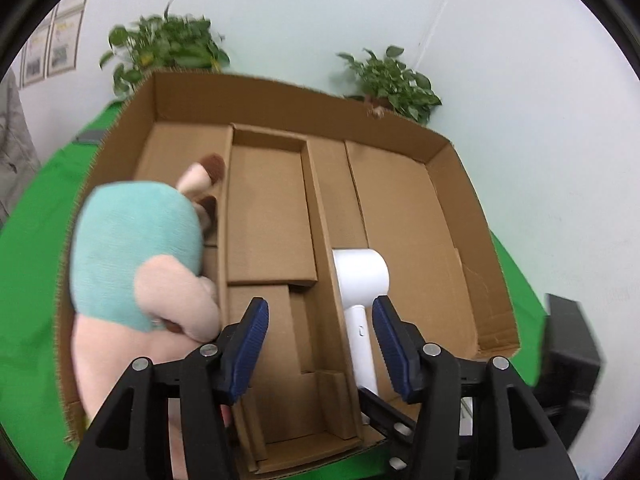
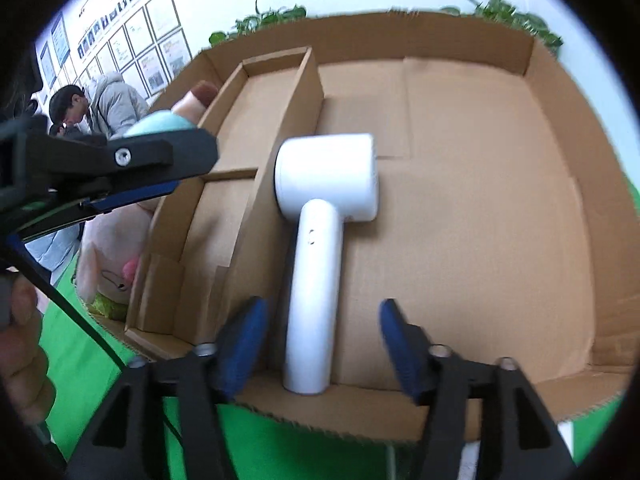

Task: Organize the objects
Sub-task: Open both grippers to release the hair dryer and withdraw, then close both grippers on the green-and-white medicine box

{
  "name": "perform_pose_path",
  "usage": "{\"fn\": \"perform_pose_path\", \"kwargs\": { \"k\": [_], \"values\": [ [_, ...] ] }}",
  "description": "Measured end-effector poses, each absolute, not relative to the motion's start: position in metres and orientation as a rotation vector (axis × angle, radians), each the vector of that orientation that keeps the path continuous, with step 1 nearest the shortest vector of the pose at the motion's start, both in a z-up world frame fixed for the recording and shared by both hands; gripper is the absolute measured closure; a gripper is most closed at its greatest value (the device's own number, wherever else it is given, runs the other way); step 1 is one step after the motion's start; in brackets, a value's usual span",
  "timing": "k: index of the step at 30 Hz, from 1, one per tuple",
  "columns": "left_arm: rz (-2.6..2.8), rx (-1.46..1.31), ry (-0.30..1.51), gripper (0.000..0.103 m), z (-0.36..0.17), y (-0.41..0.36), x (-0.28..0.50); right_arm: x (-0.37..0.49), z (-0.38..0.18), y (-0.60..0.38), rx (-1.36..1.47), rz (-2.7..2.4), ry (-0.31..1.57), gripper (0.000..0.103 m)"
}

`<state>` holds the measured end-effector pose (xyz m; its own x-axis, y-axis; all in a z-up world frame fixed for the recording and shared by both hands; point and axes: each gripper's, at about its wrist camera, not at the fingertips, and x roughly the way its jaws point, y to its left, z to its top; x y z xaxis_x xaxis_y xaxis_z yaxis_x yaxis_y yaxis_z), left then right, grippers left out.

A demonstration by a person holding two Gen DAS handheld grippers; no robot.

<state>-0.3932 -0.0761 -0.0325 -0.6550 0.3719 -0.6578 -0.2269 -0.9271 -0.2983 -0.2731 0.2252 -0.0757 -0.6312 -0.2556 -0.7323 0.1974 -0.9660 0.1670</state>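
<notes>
Two grippers hang over a green-covered counter (image 1: 36,264) that carries a wide, shallow cardboard box (image 1: 476,240) split by cardboard dividers (image 1: 320,216).

Nearest, the left gripper (image 1: 320,332) has its jaws well apart, holding nothing and touching nothing, above the middle compartments. The right gripper (image 2: 320,332) likewise has its jaws spread wide and empty, either side of the handle of a white hair dryer (image 2: 320,240) without touching it.

The hair dryer lies flat in the large right compartment, its handle towards the near wall and its head beside the long divider. A plush toy (image 1: 136,256) in teal and pink fills the left compartment.

Beyond the box, two potted plants (image 1: 390,80) stand against a pale wall (image 1: 520,80). Framed pictures (image 2: 152,40) hang further left, with people (image 2: 96,104) standing below them.
</notes>
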Motion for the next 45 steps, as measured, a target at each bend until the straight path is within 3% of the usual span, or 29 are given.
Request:
{"fn": "perform_pose_path", "kwargs": {
  "k": [1,5,7,9,12,17,25,38,41,44,45],
  "values": [
    [2.602,-1.069,-0.247,0.048,-0.03,-0.071,-0.392,-0.267,-0.072,0.23,1.175,-2.641,-0.104,0.023],
    [2.705,-0.977,-0.139,0.035,-0.014,-0.072,-0.357,-0.248,-0.046,0.227,1.078,-2.743,0.016,0.016],
    [2.756,-0.928,-0.102,0.024,-0.005,-0.068,-0.341,-0.225,-0.032,0.233,1.04,-2.772,0.031,0.0],
    [2.801,-0.888,-0.078,0.011,0.002,-0.064,-0.327,-0.205,-0.025,0.207,1.013,-2.784,0.031,0.001],
    [2.868,-0.846,-0.052,0.002,0.01,-0.059,-0.307,-0.201,-0.016,0.194,0.975,-2.816,0.05,0.001],
    [2.892,-0.829,-0.015,0.002,0.013,-0.055,-0.274,-0.2,-0.012,0.173,0.943,-2.824,0.069,0.001],
    [2.756,-0.979,-0.003,0.002,-0.012,-0.051,-0.241,-0.129,-0.017,0.214,0.918,-2.697,-0.022,0.001],
    [2.238,-1.168,-0.476,0.006,-0.072,-0.039,-0.243,-0.104,-0.08,0.231,1.221,-2.589,-0.058,0.001],
    [2.136,-1.212,-0.547,0.008,-0.086,-0.032,-0.243,-0.115,-0.084,0.221,1.255,-2.593,-0.027,0.007],
    [2.089,-1.265,-0.56,0.015,-0.097,-0.027,-0.243,-0.12,-0.089,0.208,1.29,-2.612,0.067,0.028],
    [2.082,-1.271,-0.565,0.017,-0.099,-0.028,-0.244,-0.119,-0.09,0.205,1.297,-2.615,0.087,0.04]
  ]
}}
